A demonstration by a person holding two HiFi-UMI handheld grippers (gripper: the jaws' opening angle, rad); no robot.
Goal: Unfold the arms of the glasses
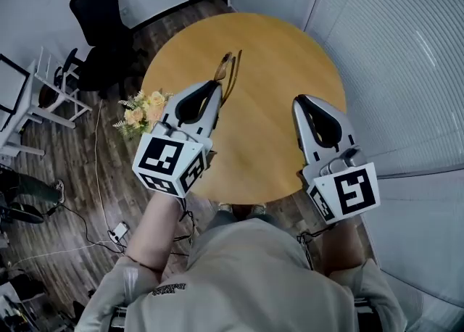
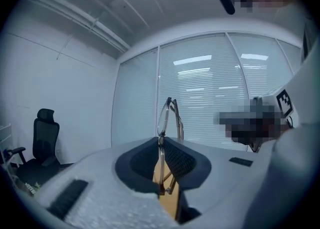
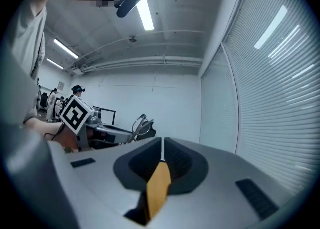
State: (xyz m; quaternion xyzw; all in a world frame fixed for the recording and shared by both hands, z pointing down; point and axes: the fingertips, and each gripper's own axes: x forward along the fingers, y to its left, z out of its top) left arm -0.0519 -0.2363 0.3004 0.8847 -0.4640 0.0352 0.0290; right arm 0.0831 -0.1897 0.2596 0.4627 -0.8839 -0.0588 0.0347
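The round tan wooden table (image 1: 275, 55) has open top beyond both grippers, with a pale flower bouquet (image 1: 141, 111) at its left edge. The left gripper (image 1: 216, 85) clamps the thin-framed metal glasses (image 1: 229, 71), which jut past its tips above the table. The right gripper (image 1: 299, 98) is off to the side, jaws pressed together on nothing.

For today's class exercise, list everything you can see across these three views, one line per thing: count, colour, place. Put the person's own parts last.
table: one, round, tan wood, under both grippers
glasses: one pair, thin brownish frame, clamped in the left gripper's jaws above the table
flowers: one bunch, cream and yellow, at the table's left edge
office chair: one, black, on the floor beyond the table, left
stand: one, white, on the floor at far left
cables: several, pale, on the dark wood floor
blinds: white, along the right side
left gripper: one, grey, shut on the glasses
right gripper: one, grey, jaws together, nothing between them
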